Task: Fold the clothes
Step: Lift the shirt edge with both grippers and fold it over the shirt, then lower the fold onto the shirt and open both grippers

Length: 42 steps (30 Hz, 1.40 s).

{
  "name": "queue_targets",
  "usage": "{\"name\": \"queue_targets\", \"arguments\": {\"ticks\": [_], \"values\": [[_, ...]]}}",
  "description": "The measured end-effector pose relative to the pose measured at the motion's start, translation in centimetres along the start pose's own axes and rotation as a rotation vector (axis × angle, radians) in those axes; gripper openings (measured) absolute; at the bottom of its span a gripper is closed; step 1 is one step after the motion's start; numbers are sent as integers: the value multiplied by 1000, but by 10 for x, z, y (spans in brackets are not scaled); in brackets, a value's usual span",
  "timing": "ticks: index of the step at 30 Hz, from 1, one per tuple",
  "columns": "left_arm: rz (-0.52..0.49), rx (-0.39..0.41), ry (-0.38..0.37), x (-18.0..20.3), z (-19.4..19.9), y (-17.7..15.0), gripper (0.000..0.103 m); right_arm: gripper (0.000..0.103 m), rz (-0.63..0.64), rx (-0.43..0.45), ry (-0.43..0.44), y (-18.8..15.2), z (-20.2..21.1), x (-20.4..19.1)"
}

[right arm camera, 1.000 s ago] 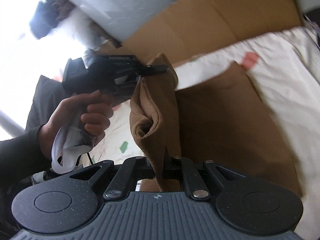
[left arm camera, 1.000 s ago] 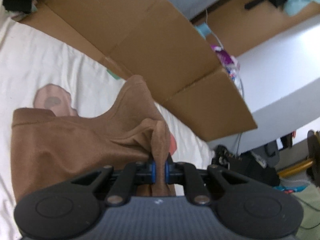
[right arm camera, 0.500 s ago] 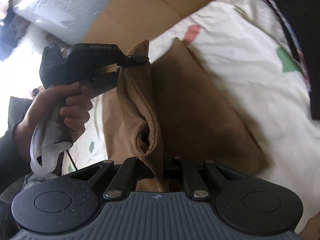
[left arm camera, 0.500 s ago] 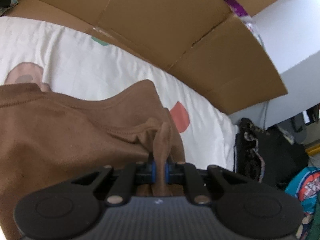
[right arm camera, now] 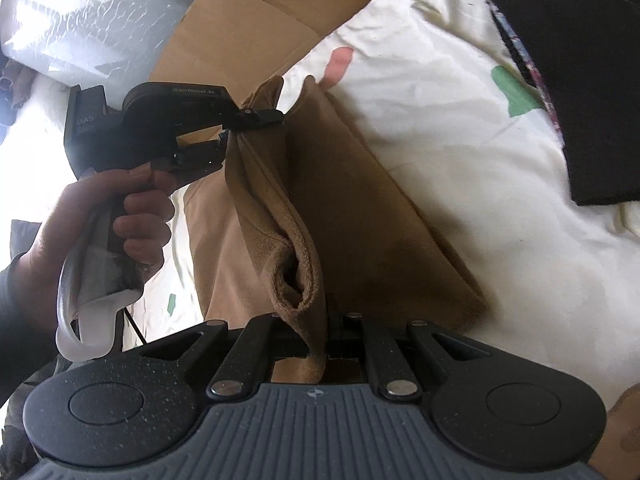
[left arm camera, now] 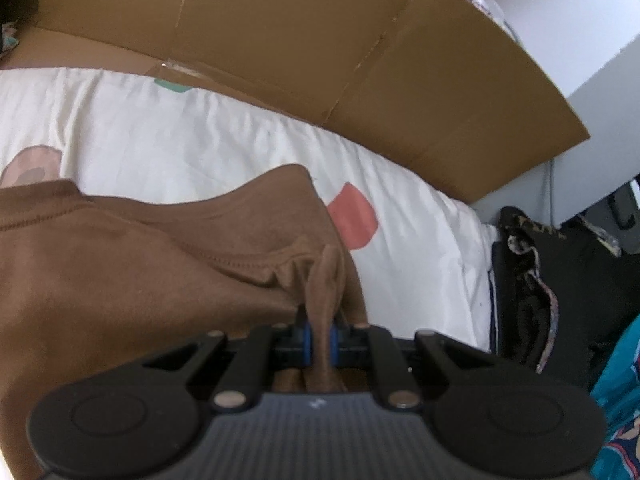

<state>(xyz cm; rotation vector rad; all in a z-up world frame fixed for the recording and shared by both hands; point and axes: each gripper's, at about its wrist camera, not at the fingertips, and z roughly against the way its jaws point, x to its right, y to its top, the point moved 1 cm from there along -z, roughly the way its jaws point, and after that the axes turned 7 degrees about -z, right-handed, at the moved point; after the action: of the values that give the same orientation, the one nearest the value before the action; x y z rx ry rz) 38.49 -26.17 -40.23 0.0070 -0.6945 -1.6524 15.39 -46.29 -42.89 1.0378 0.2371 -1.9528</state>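
Soft daylight; blown-out glare upper left; fisheye-warped, blurry edges.

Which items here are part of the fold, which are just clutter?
In the job:
brown garment
left gripper, shut on it
right gripper, shut on it
white sheet, the work surface

Lying about:
cardboard
black fabric
teal cloth

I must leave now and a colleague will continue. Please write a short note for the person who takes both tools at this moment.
Left tool: shut on one gathered corner of the brown garment.
Right tool: shut on another corner of the same edge.
Garment: a folded-over flap hangs between the tools; the rest lies on the white patterned sheet, in front of the cardboard.
Done: fold lifted over.
Left: lay the flap down flat, release both tools, probably smooth it and fold further.
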Motion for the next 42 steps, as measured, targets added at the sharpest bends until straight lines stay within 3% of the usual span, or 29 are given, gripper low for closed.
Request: {"name": "queue_targets", "arguments": {"ticks": [10, 18, 25, 30, 35, 37, 42], "values": [[-16, -61, 60, 10, -27, 1, 10, 3, -94, 3, -1, 4, -3, 23], [3, -81, 47, 12, -30, 7, 11, 3, -118, 5, -2, 1, 1, 32], [-71, -108, 65, 25, -36, 14, 11, 2, -128, 10, 3, -2, 6, 37], [-23, -111, 49, 19, -36, 17, 10, 2, -126, 18, 11, 1, 12, 35], [-47, -118, 39, 23, -44, 13, 11, 2, -149, 15, 0, 0, 10, 44], [-50, -135, 13, 22, -44, 15, 16, 3, -157, 9, -5, -1, 9, 48], [-72, -121, -66, 17, -23, 29, 16, 3, -163, 5, -9, -1, 10, 51]]}}
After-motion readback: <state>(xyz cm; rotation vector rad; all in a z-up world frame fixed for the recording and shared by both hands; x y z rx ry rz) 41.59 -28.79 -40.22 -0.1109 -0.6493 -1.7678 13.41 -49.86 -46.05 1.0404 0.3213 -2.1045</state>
